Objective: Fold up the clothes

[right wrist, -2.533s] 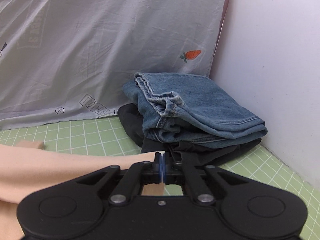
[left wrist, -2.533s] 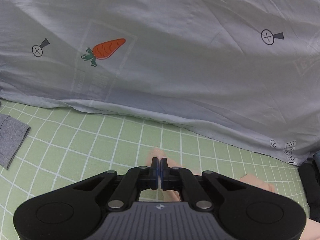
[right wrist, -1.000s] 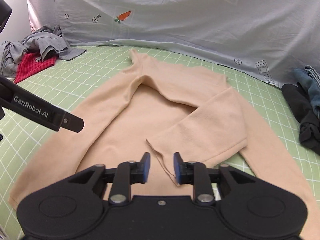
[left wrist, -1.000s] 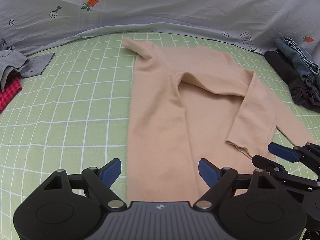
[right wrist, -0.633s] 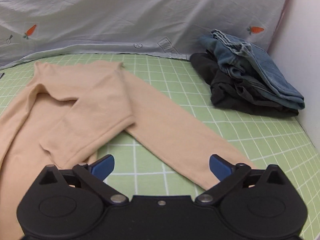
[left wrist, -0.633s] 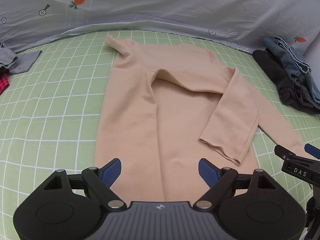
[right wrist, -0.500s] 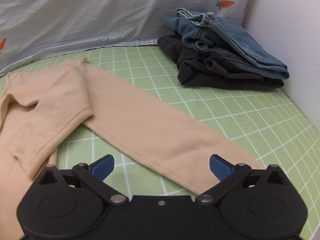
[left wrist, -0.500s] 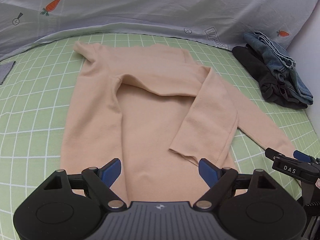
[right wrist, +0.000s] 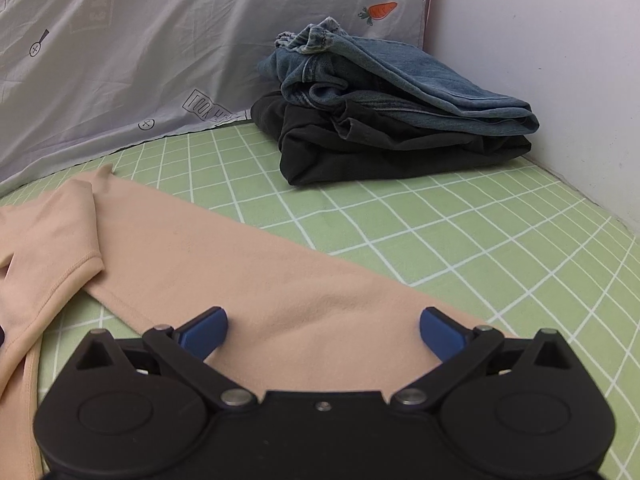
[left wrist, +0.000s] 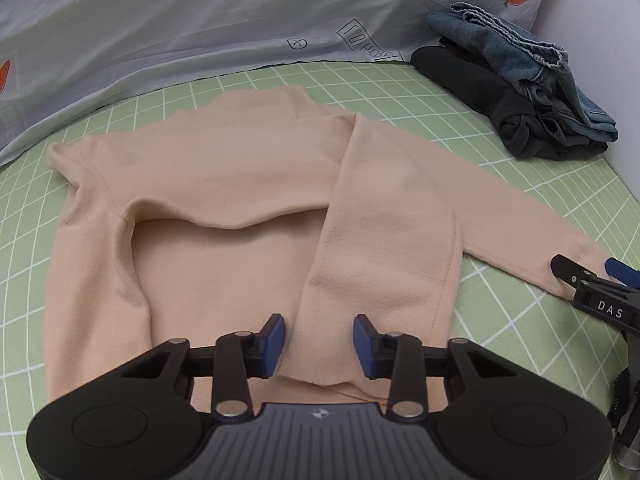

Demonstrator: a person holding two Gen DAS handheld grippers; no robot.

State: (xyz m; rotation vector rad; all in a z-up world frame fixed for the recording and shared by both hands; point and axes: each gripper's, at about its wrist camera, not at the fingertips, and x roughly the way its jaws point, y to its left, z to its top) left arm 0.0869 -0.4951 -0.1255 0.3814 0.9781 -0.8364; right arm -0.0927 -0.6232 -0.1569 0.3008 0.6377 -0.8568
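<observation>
A peach long-sleeved top (left wrist: 224, 168) lies flat on the green grid mat (left wrist: 516, 320). One sleeve (left wrist: 380, 240) is folded back across its body, and the cuff ends between the blue pads of my left gripper (left wrist: 319, 340). Those jaws are closing, with a gap still showing on each side of the cuff. The other sleeve (right wrist: 280, 280) stretches out to the right. My right gripper (right wrist: 322, 334) stands wide open over that sleeve's end, a pad on each side of the fabric. Its fingertips (left wrist: 560, 266) also show at the right edge of the left wrist view.
Folded blue jeans (right wrist: 400, 80) sit on a folded black garment (right wrist: 380, 148) at the back right corner. A grey sheet with carrot prints (right wrist: 120, 60) hangs along the back. A white wall (right wrist: 560, 60) closes the right side.
Both grippers let go of the peach fabric and drew back. The left one shifted right and narrowed around the folded sleeve's cuff. The right one swung right and opened wide over the other sleeve's end.
</observation>
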